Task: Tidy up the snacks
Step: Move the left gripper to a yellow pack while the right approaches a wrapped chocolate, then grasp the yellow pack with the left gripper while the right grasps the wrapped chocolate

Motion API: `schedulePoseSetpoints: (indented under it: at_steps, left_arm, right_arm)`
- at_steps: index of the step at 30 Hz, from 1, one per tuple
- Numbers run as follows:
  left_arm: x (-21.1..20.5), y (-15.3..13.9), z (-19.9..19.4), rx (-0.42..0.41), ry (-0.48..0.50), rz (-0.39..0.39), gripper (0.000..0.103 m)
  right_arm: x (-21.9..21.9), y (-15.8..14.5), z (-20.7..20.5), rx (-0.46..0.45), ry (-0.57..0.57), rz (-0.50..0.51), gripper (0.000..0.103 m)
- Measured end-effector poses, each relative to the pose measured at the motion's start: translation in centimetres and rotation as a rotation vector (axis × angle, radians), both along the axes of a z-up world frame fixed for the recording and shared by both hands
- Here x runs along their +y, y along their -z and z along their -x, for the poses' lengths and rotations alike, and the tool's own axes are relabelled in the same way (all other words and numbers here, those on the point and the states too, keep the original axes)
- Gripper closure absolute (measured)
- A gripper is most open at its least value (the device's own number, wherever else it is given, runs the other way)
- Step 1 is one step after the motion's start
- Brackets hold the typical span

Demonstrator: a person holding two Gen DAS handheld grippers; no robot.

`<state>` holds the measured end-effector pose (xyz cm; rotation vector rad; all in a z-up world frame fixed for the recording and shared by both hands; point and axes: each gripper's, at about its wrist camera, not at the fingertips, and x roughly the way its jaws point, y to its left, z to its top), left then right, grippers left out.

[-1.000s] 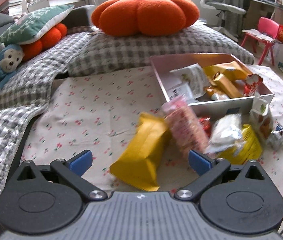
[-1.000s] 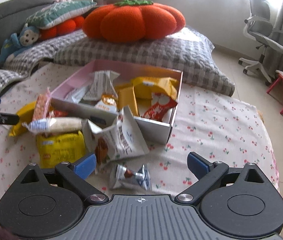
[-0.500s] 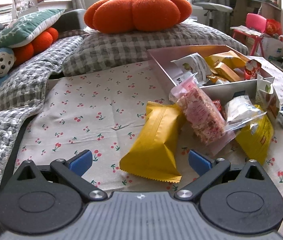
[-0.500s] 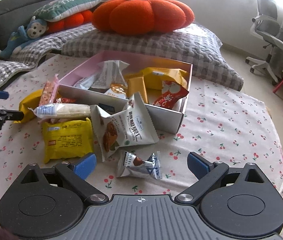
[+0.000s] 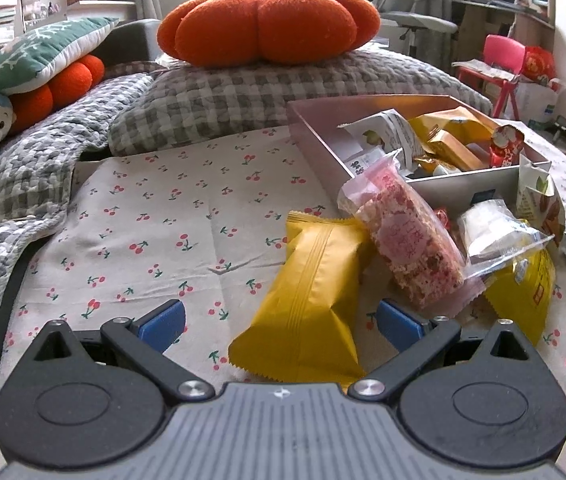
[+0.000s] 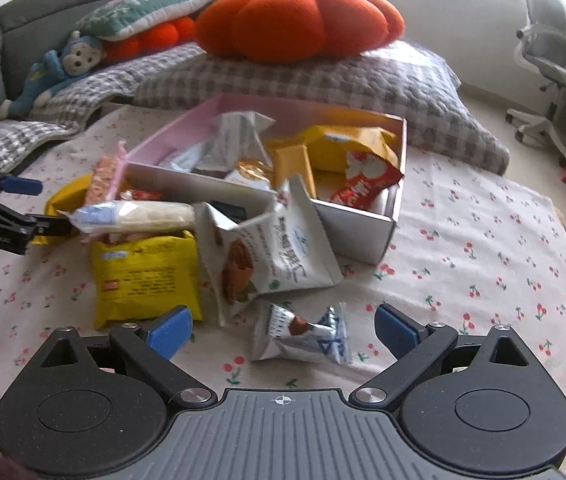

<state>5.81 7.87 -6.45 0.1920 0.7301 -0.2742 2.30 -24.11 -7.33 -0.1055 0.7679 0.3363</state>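
The left tool point(image 5: 279, 322) is held with its blue pads spread wide, and nothing is gripped between them. The lower end of a long yellow packet point(image 5: 309, 300) is framed by the two pads, though no contact can be made out. Against the upper right of that packet, a clear-wrapped pink rice bar point(image 5: 407, 240) is leaned, and to its right a clear packet with a pale bar point(image 5: 495, 236) is laid across a flat yellow pouch point(image 5: 523, 292).

The right tool point(image 6: 285, 330) is likewise held wide open and empty. Between its pads, on the cherry-print cloth point(image 6: 483, 264), a small silver and blue wrapper point(image 6: 303, 336) is seen lying free. Just beyond it, a white snack bag point(image 6: 279, 256) is propped against the near wall of a pink box point(image 6: 359, 224). The flat yellow pouch is found just left of that bag, close to the left pad.

The box is set on the cloth and is partly filled: a white bag point(image 6: 239, 136), yellow packets point(image 6: 343, 144) and a red wrapper point(image 6: 363, 188) are held inside. The loose snacks are gathered outside its near wall and left corner.

In the right wrist view, the left tool is visible at the far left edge. Behind the box, a checked cushion point(image 5: 283, 92) is topped by an orange pumpkin pillow point(image 5: 267, 24).
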Motion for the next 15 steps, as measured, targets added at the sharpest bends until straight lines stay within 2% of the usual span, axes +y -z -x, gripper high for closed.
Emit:
schedulePoseSetpoints:
  at_steps: [10, 15]
  left_arm:
    - [-0.1, 0.7, -1.0, 0.044, -0.007, 0.006, 0.018]
    - [-0.4, 0.7, -1.2, 0.061, -0.005, 0.007, 0.026]
  right_arm:
    - [-1.1, 2.2, -1.1, 0.084, 0.051, 0.021, 0.004]
    - [-1.4, 2.2, -1.2, 0.089, 0.067, 0.007, 0.004]
